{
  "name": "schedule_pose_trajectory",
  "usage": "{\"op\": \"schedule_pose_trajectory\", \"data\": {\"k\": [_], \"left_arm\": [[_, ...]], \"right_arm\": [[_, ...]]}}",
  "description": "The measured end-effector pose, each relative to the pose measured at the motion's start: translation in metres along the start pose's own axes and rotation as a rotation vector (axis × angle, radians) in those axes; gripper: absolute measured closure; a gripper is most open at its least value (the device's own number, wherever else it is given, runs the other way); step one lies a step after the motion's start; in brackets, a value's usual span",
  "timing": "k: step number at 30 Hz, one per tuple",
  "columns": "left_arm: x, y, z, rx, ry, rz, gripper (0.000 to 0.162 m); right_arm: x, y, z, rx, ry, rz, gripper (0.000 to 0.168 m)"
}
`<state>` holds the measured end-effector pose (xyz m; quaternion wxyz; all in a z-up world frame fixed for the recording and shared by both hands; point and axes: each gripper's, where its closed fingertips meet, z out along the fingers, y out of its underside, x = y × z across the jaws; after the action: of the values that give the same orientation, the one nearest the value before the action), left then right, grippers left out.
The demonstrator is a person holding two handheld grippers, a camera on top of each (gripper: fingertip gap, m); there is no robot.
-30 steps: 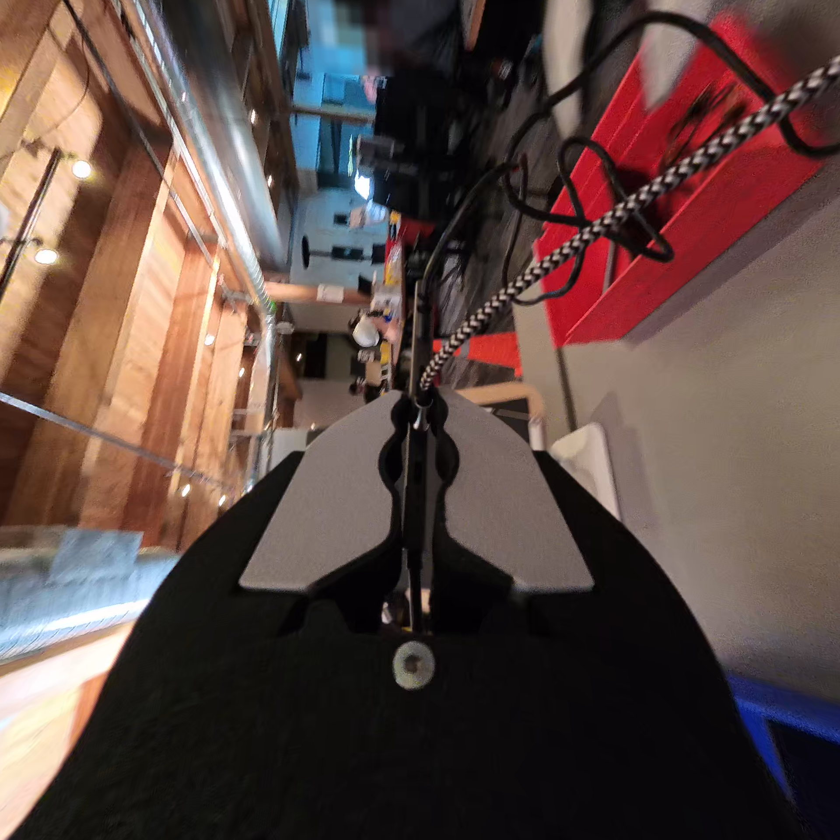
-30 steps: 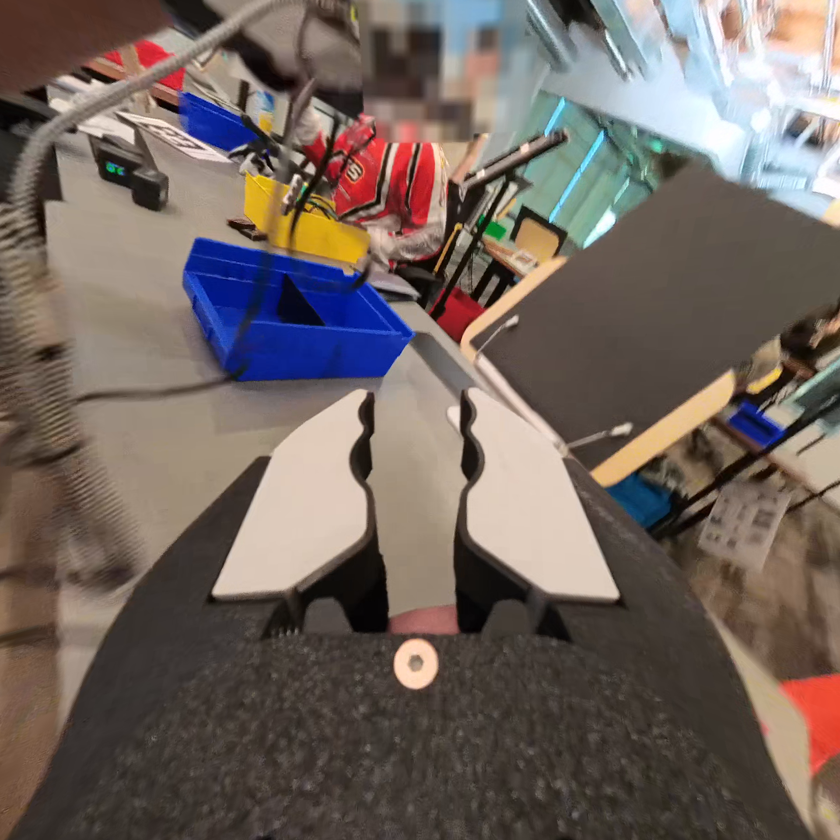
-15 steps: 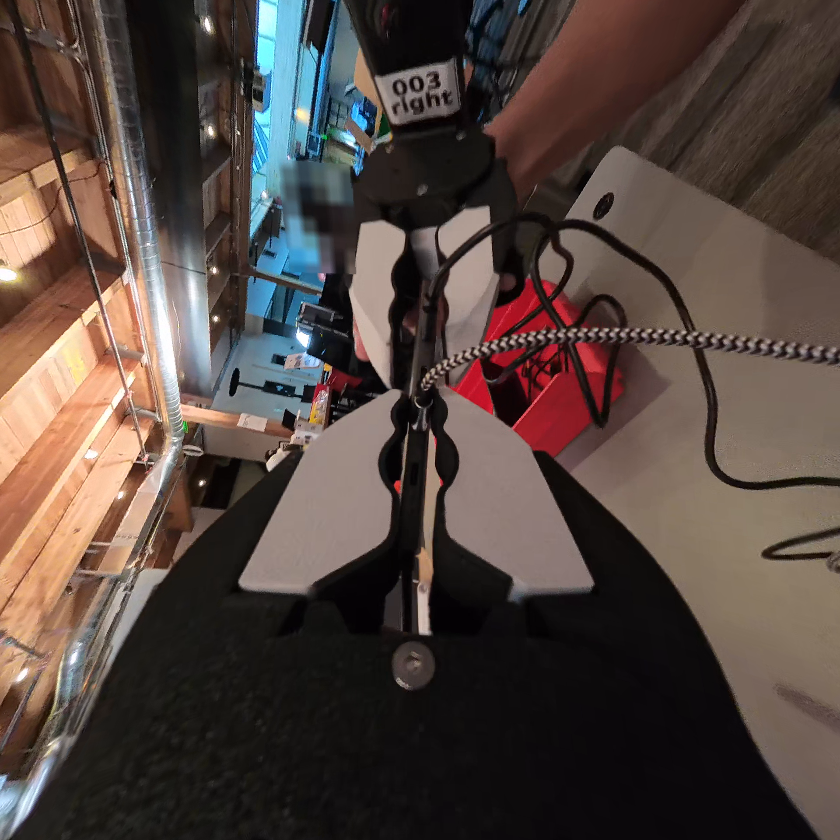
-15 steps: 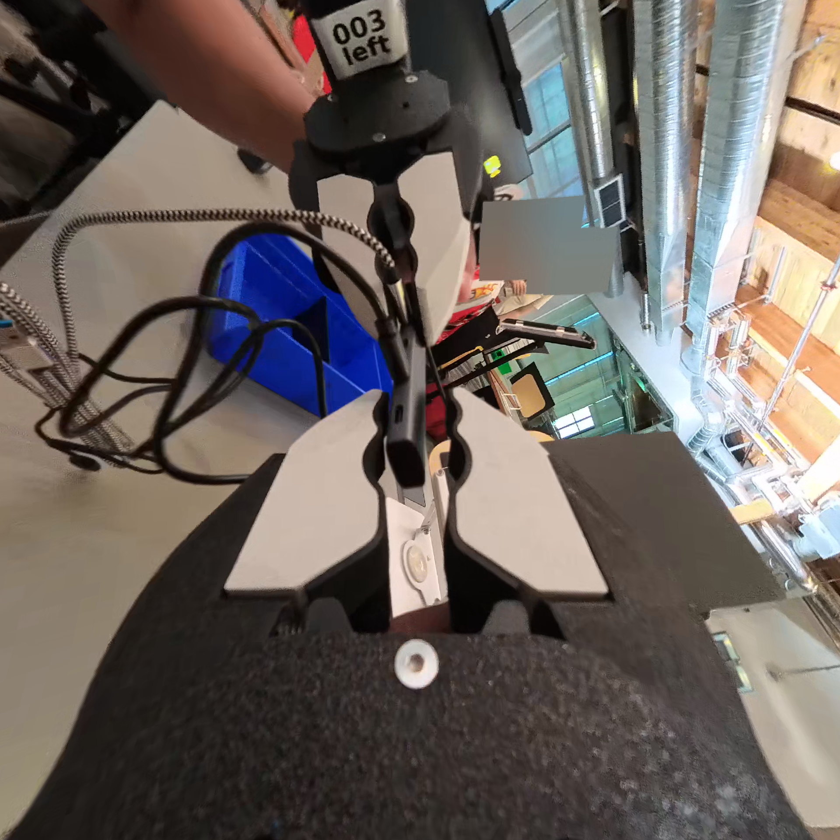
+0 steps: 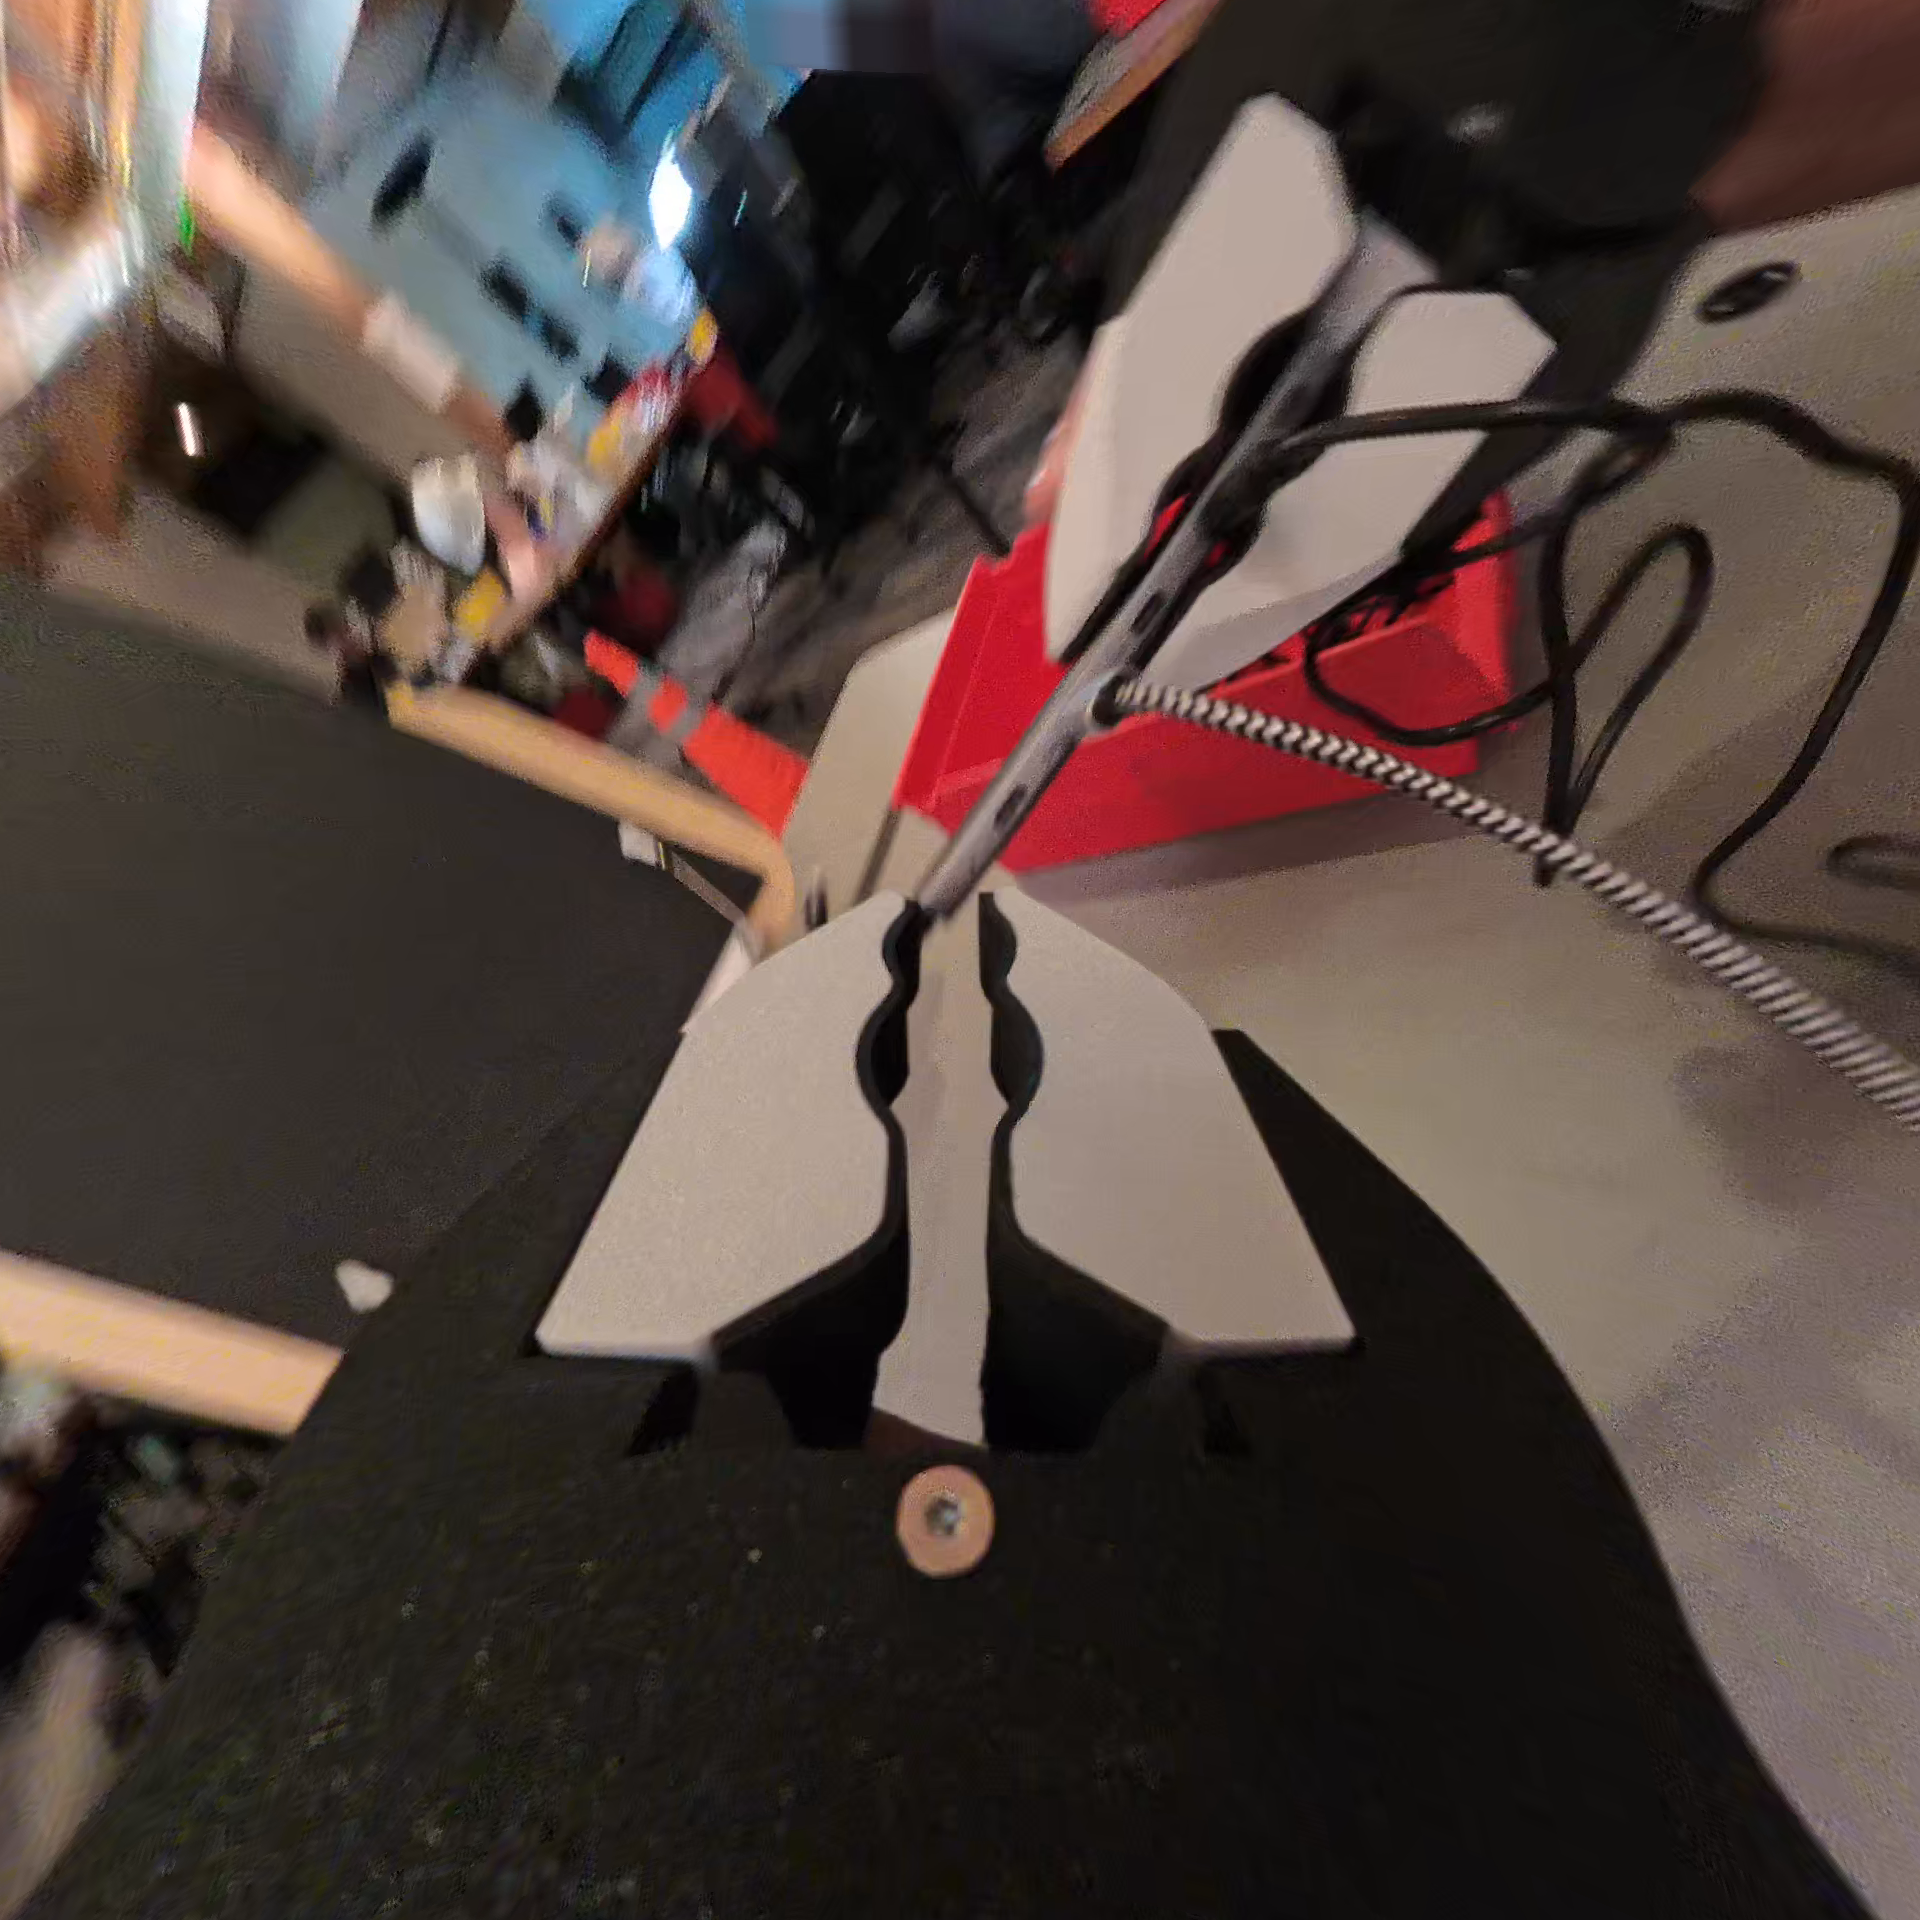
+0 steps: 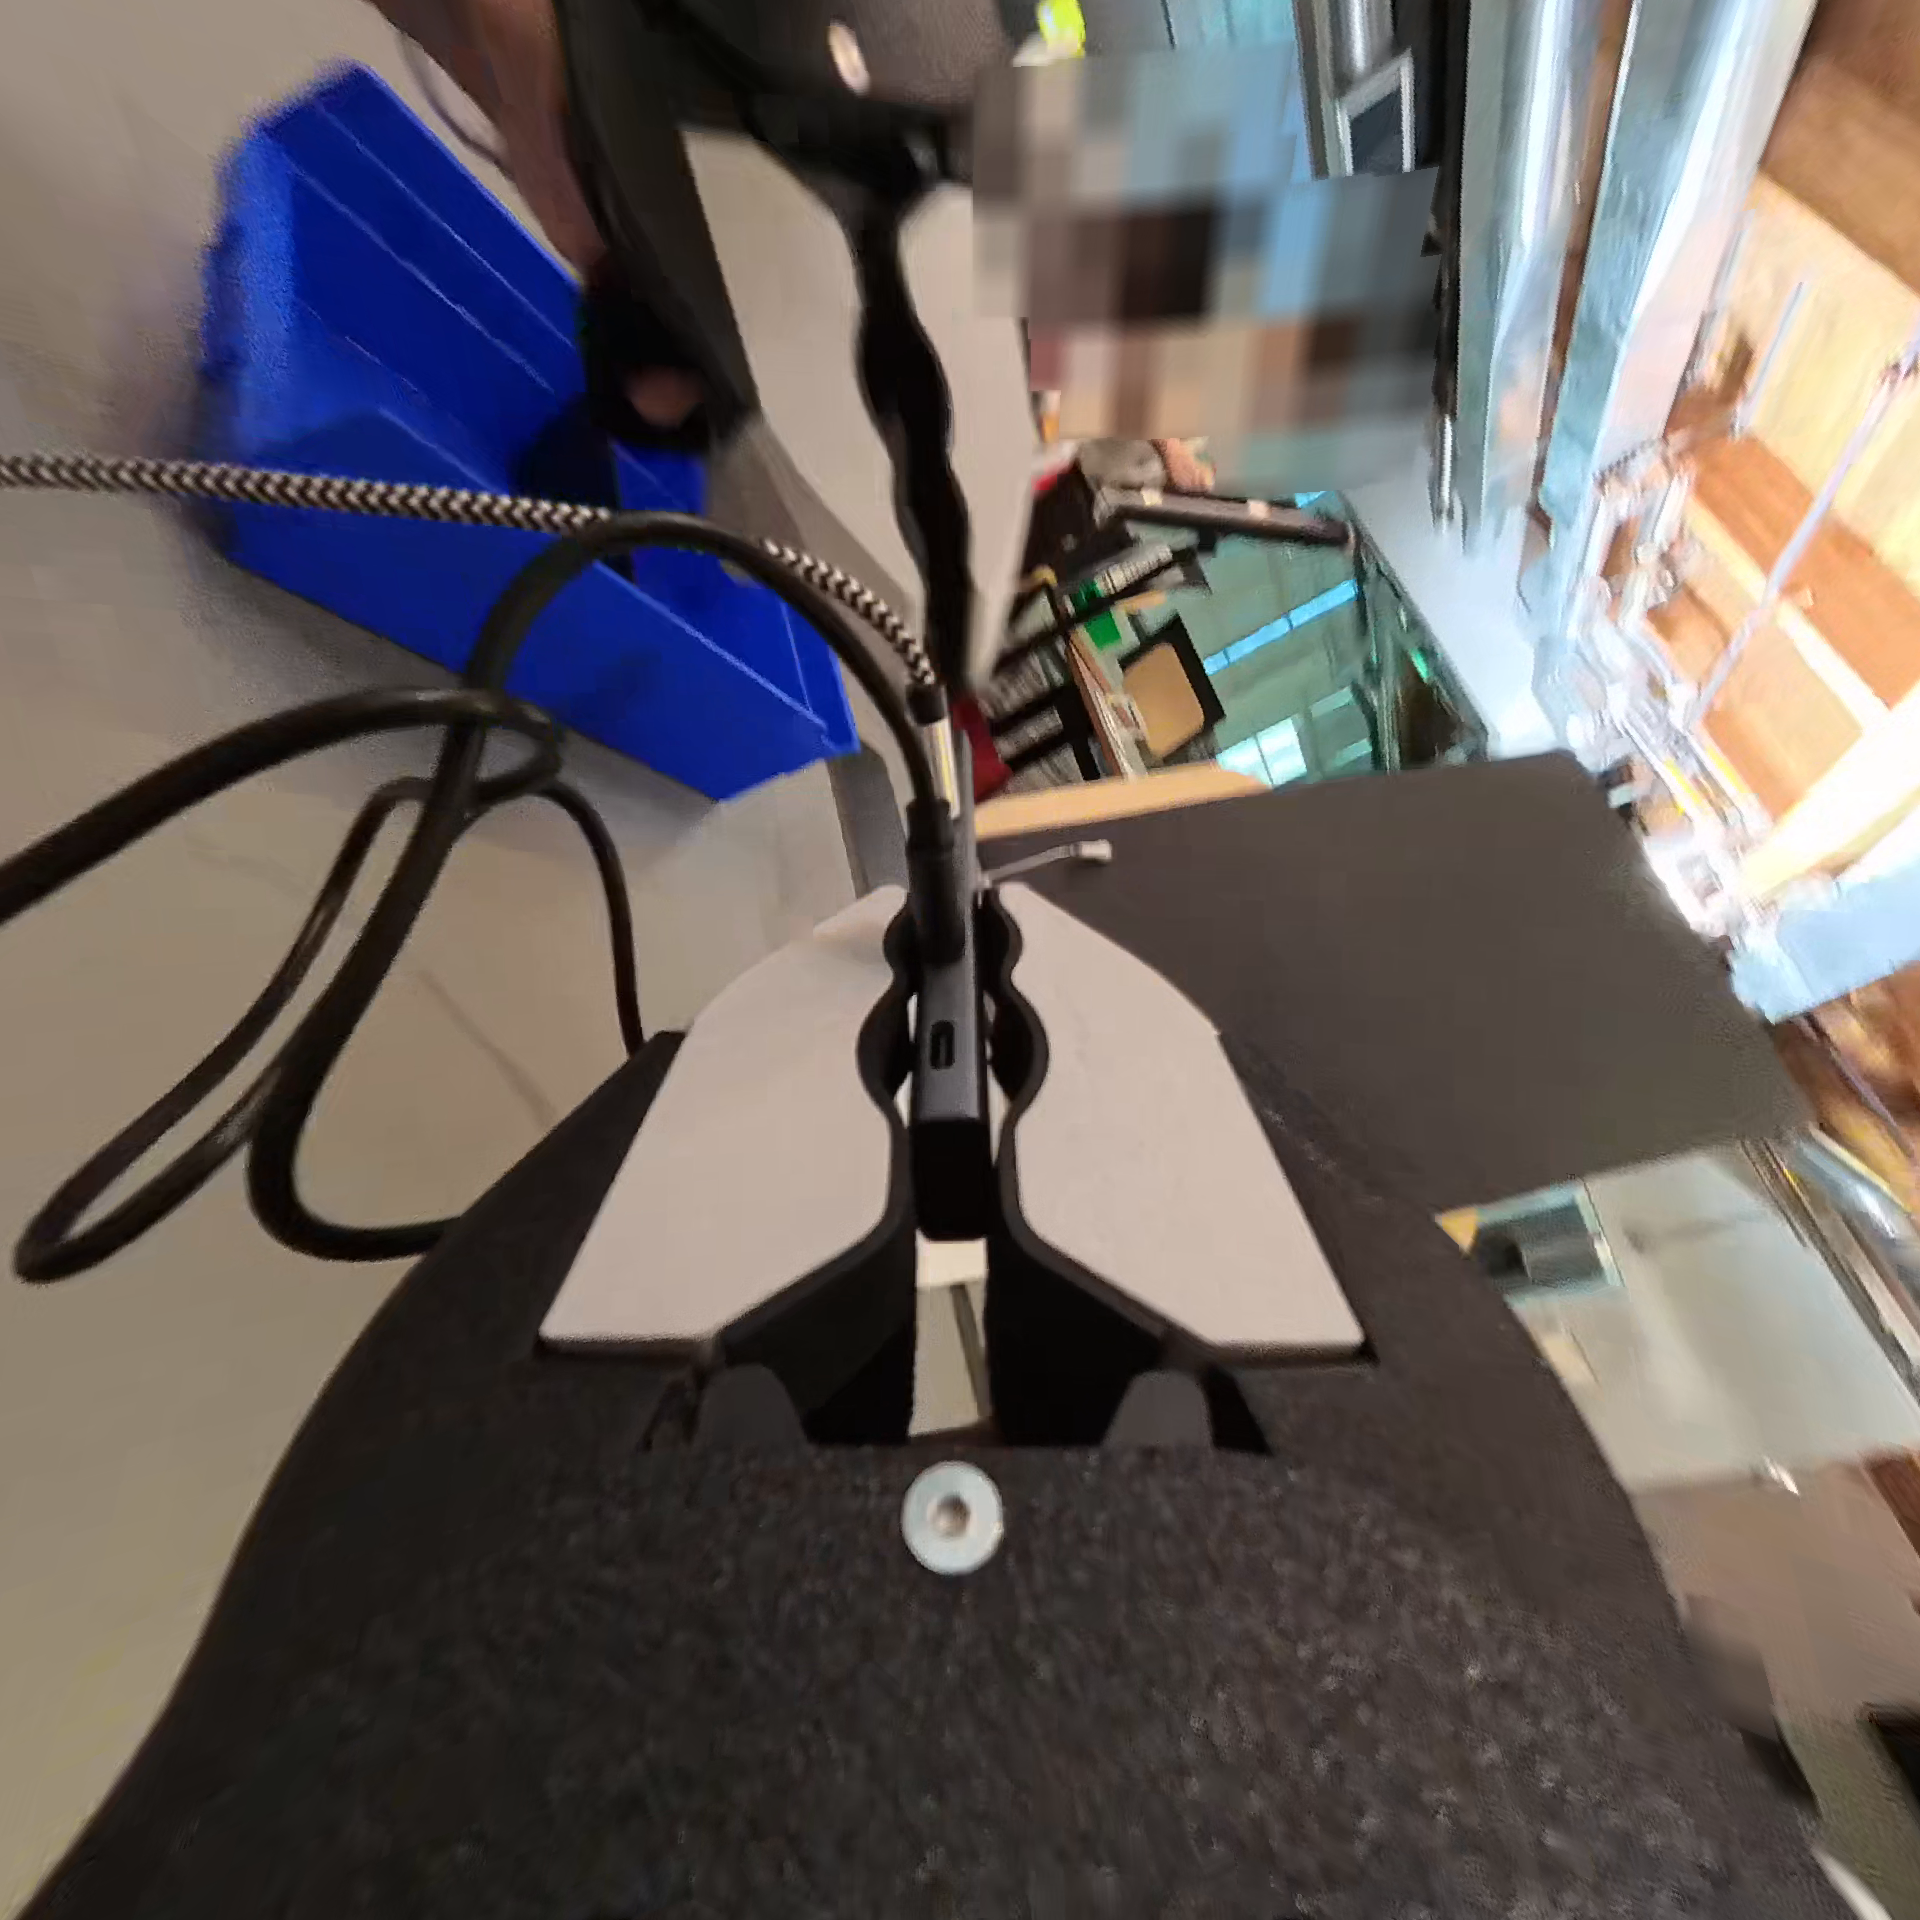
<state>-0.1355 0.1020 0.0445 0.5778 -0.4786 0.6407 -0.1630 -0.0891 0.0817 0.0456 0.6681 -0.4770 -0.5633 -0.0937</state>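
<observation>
R gripper (image 6: pixel 948 904) is clamped on a slim dark hub (image 6: pixel 945 1091). Its tongs pinch the flat sides, with one narrow edge and a small port facing the cam. The hub sits lengthwise btwn the fingers, raised above the grey table (image 5: pixel 1351 1039). Gripping the flat faces prob. stops it twisting and leaves the port edges free.

Two leads leave the hub's far part. A braided cable (image 6: pixel 312 488) runs off to the side, and a black cable (image 6: pixel 312 935) droops into loose loops on the table. Both hang slack, so no pull on the hub as far as I can judge.

L gripper (image 5: pixel 945 914) faces the R one nose to nose. Its tongs are a little apart, table showing thru the gap and nothing seated btwn them. The hub's end just meets the tip of one finger; contact vs. near miss is hard to call w/ the blur.

A red bin (image 5: pixel 1143 769) stands behind the hub in the L view, and a blue bin (image 6: pixel 416 416) in the R view. A black board w/ a pale wood edge (image 5: pixel 260 935) is beside the table.

Writing: none legible, no brand marks made out.
</observation>
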Motion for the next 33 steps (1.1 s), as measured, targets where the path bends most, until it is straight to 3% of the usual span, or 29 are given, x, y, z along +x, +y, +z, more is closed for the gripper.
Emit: {"op": "schedule_pose_trajectory", "data": {"k": [2, 6, 10, 14, 17, 21, 27, 33], "left_arm": [[0.001, 0.024, -0.015, -0.058, -0.037, -0.219, 0.152], [0.035, 0.036, -0.038, 0.010, -0.046, -0.596, 0.152], [0.058, 0.052, -0.032, 0.000, -0.076, -0.769, 0.144], [0.085, 0.088, -0.002, -0.149, -0.027, -0.808, 0.136], [0.104, 0.104, 0.018, -0.200, 0.040, -0.849, 0.133], [0.108, 0.118, 0.034, -0.240, -0.016, -0.802, 0.133], [0.102, 0.129, 0.043, -0.250, -0.172, -0.674, 0.144], [0.100, 0.129, 0.047, -0.201, -0.175, -0.679, 0.152]], "right_arm": [[-0.001, 0.029, 0.014, -0.133, 0.086, 0.013, 0.158], [-0.028, 0.073, 0.051, -0.297, 0.160, 0.010, 0.158], [-0.081, 0.086, 0.088, -0.274, 0.125, -0.017, 0.158], [-0.110, 0.084, 0.097, -0.149, 0.178, 0.030, 0.158], [-0.116, 0.075, 0.092, -0.104, 0.202, -0.098, 0.158], [-0.132, 0.081, 0.090, -0.123, 0.186, -0.160, 0.158], [-0.139, 0.076, 0.094, -0.108, 0.175, -0.148, 0.159], [-0.139, 0.082, 0.096, -0.131, 0.163, -0.118, 0.158]]}}
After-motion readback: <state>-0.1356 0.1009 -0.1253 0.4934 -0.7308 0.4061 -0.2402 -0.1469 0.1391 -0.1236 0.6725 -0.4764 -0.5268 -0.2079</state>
